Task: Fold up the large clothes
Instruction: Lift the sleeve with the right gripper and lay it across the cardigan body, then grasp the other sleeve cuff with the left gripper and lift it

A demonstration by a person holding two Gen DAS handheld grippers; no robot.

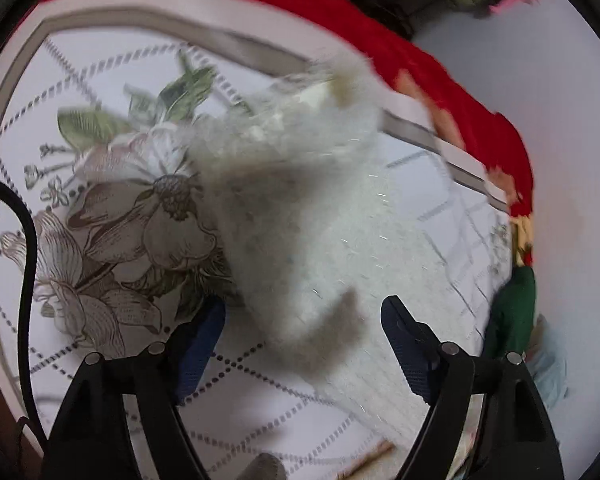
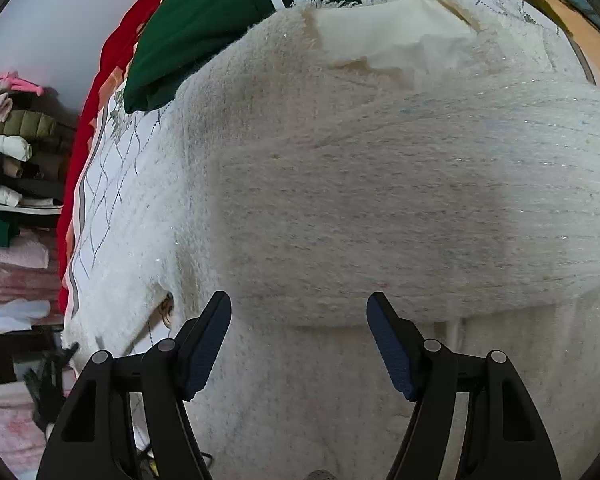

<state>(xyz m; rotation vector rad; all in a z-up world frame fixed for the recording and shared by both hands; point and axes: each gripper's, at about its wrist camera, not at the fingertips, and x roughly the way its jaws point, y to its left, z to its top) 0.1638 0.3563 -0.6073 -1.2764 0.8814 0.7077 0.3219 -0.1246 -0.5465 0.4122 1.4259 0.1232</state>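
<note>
Hovering both grippers, left (image 1: 302,344) and right (image 2: 299,342), wide open above the fuzzy cream knit sweater (image 2: 380,184), I judge gripping its lower-frame hem comes next.

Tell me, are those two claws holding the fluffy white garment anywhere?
No. Both the left gripper and right gripper are open above the white sweater, gripping nothing.

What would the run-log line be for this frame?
stage: mid-fold | left gripper: open, empty | right gripper: open, empty | cream sweater: on bed, partly folded | green garment: beyond sweater
</note>
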